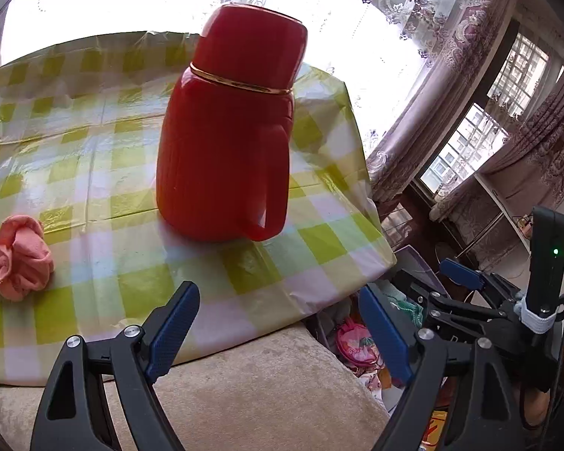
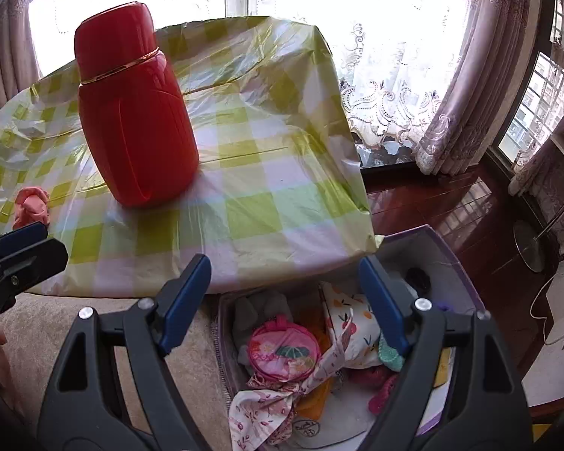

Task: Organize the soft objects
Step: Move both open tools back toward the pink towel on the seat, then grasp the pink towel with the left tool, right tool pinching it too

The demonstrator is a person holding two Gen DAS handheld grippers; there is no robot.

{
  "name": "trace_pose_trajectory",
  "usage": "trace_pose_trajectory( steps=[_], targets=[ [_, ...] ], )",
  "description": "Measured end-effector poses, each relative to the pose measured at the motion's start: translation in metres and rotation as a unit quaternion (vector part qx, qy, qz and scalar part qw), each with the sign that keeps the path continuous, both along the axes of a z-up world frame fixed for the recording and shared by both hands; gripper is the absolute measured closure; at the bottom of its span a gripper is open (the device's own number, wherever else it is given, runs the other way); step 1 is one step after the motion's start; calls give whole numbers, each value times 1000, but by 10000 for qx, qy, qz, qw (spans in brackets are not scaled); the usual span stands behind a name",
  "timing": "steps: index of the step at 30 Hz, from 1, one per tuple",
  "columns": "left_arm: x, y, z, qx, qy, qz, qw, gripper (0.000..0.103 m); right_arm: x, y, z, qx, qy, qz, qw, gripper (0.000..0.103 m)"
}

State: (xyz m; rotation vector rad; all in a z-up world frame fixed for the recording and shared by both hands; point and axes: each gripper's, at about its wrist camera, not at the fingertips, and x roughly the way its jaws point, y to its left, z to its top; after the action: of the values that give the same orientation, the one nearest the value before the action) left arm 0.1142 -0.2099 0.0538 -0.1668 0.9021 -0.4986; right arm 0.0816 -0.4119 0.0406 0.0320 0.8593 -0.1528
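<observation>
Red plastic thermos jug with gold band [image 1: 225, 124]: one
Crumpled pink cloth [image 1: 17, 257]: one
Purple fabric bin [image 2: 428, 240] — one, holding mixed textiles

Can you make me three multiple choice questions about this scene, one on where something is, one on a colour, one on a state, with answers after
1. Where does the pink cloth lie?
A. On the checked tablecloth, apart from the flask
B. Inside the storage bin
C. Between the left claw's fingers

2. What colour is the flask standing on the table?
A. Blue
B. Red
C. White

3. What state is the right claw in?
A. Shut on a cloth
B. Shut and empty
C. Open and empty

Answers:
1 A, the bunched cloth sits on the tablecloth to the flask's left in both views, touching nothing else.
2 B, its body and cap are red with a gold band between them.
3 C, its blue pads stand wide apart above the bin of fabrics, gripping nothing.
</observation>
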Motion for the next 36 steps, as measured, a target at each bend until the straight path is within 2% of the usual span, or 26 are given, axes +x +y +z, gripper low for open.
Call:
trace_pose_trajectory(
  steps=[10,23,31,36],
  targets=[
    [6,89,-4,-234,-17,850,9961,16,12,81,5,-17,-1,791,9969,20],
    [12,192,-21,-241,200,1875,9818,16,31,176,-6,159,127,1868,9822,20],
    [18,250,-40,-415,478,2416,9683,16,53,215,-24,522,351,2217,9731,20],
    [30,266,-51,-534,654,2474,9652,17,74,233,-31,815,496,2341,9675,20]
  ],
)
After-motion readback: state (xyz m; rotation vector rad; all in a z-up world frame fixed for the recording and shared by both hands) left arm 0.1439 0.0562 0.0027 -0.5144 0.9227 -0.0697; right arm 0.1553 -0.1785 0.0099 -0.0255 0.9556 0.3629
